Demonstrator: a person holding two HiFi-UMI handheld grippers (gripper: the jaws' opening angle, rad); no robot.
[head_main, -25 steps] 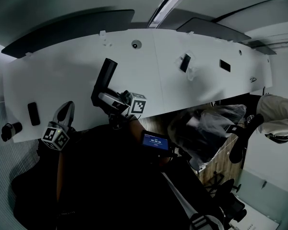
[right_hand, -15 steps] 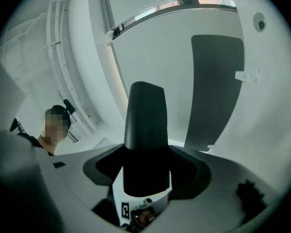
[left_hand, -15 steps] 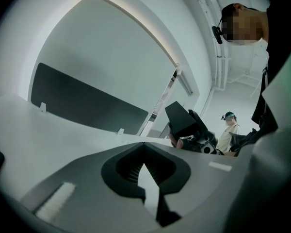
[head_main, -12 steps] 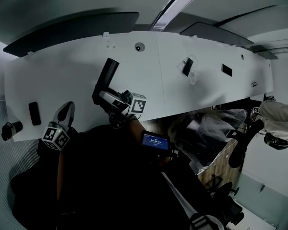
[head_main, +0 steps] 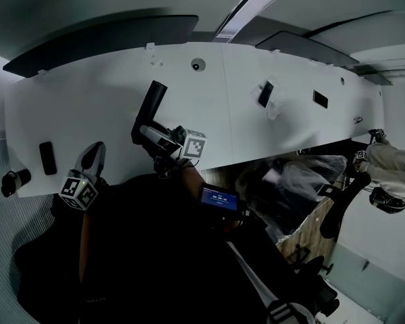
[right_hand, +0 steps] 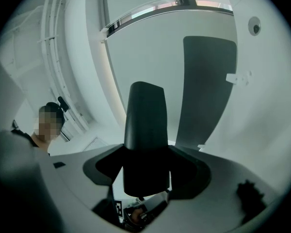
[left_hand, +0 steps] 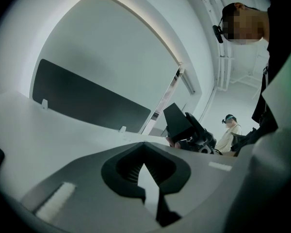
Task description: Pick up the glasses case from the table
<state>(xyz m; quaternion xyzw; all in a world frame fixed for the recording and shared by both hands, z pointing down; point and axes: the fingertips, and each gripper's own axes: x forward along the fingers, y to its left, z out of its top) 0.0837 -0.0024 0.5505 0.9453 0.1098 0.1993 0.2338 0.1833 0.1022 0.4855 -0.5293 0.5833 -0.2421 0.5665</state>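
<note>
Bystander (head_main: pixel 390 173) shifted right; right gripper (head_main: pixel 147 135) clamps slim matte-black glasses case (head_main: pixel 152 103)

Dim, cool, fisheye views lit from overhead.
A ceiling strip (head_main: pixel 246 9) is the one bright source; the white table (head_main: pixel 108 100) glows pale, the near foreground sinks to black. Gripper views are ringed by dark corners with bent edges; the left gripper (left_hand: pixel 145 154) blurs near the lens, the case (right_hand: pixel 145 130) a flat silhouette.
</note>
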